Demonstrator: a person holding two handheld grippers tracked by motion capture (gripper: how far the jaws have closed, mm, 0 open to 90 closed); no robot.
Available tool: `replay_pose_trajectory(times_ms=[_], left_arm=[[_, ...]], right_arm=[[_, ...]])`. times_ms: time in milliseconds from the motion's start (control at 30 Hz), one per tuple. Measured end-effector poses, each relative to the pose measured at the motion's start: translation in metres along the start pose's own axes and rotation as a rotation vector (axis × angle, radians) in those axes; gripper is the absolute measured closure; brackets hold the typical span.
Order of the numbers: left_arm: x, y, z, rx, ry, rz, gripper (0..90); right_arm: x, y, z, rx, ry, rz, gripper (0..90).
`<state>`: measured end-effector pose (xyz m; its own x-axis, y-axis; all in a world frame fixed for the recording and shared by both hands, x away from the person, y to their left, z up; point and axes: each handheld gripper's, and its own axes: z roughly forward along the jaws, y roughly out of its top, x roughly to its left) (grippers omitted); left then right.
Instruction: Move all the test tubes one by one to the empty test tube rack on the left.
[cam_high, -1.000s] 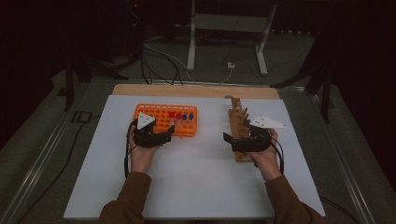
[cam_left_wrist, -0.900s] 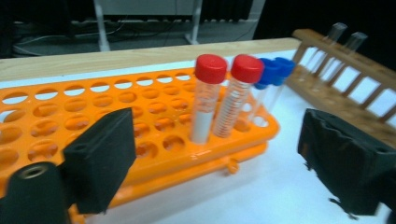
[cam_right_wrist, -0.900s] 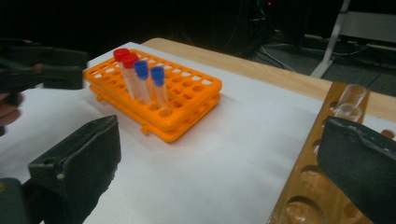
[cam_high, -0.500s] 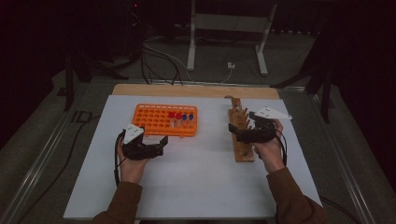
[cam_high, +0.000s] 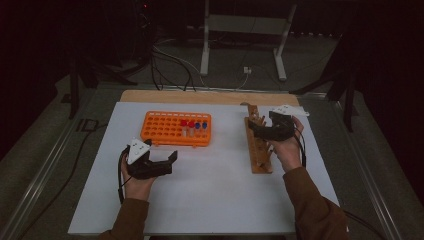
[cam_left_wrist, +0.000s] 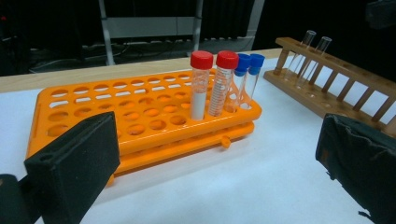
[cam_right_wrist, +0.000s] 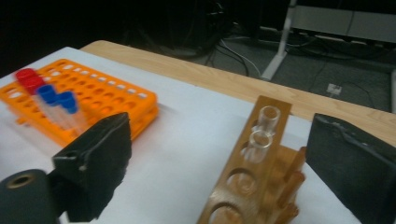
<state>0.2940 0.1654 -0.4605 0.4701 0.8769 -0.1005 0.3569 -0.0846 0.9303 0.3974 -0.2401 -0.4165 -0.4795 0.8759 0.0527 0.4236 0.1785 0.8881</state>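
Observation:
An orange tube rack (cam_high: 170, 127) stands left of centre on the white sheet. It holds two red-capped tubes (cam_left_wrist: 201, 84) and two blue-capped tubes (cam_left_wrist: 250, 70) at its right end. My left gripper (cam_high: 172, 162) hovers in front of this rack, open with nothing between the jaws, which have just been opening. A wooden rack (cam_high: 260, 155) lies at the right with two clear glass tubes (cam_right_wrist: 261, 130) near its far end. My right gripper (cam_high: 255, 129) hangs over that far end. Its jaws have just been closing a little but still stand wide, touching nothing.
The white sheet (cam_high: 210, 200) covers most of the table, with a strip of bare wood (cam_high: 150, 96) at the back. Beyond the table are a metal stand (cam_high: 240, 40) and loose cables (cam_high: 170, 60) on the floor.
My left hand has drawn back from the orange rack toward the near edge. My right hand has moved along the wooden rack toward its far end.

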Motion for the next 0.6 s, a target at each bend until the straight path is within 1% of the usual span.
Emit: replay_pose_trajectory(times_ms=[100, 200, 267, 367, 400, 500, 600], left_arm=[[-0.002, -0.001, 0.002, 0.010, 0.004, 0.012, 0.5], [-0.004, -0.001, 0.003, 0.011, 0.004, 0.018, 0.5], [-0.004, -0.001, 0.004, 0.010, 0.002, 0.018, 0.5], [-0.004, -0.002, 0.004, 0.013, 0.001, 0.019, 0.5], [-0.004, -0.002, 0.004, 0.014, 0.001, 0.019, 0.5], [-0.005, -0.003, 0.005, 0.014, 0.000, 0.015, 0.6], [-0.005, -0.004, 0.006, 0.016, 0.000, 0.012, 0.5]], right_arm=[[-0.006, 0.002, 0.007, 0.011, -0.001, 0.014, 20.1], [-0.010, 0.001, 0.016, 0.039, -0.002, 0.012, 29.3], [-0.012, 0.000, 0.022, 0.055, -0.016, 0.015, 36.5], [-0.015, -0.003, 0.031, 0.078, -0.042, 0.007, 43.0], [-0.016, -0.005, 0.034, 0.086, -0.055, 0.015, 45.1], [-0.020, -0.008, 0.041, 0.108, -0.074, 0.025, 50.4], [-0.023, -0.010, 0.047, 0.124, -0.096, 0.022, 56.1]])
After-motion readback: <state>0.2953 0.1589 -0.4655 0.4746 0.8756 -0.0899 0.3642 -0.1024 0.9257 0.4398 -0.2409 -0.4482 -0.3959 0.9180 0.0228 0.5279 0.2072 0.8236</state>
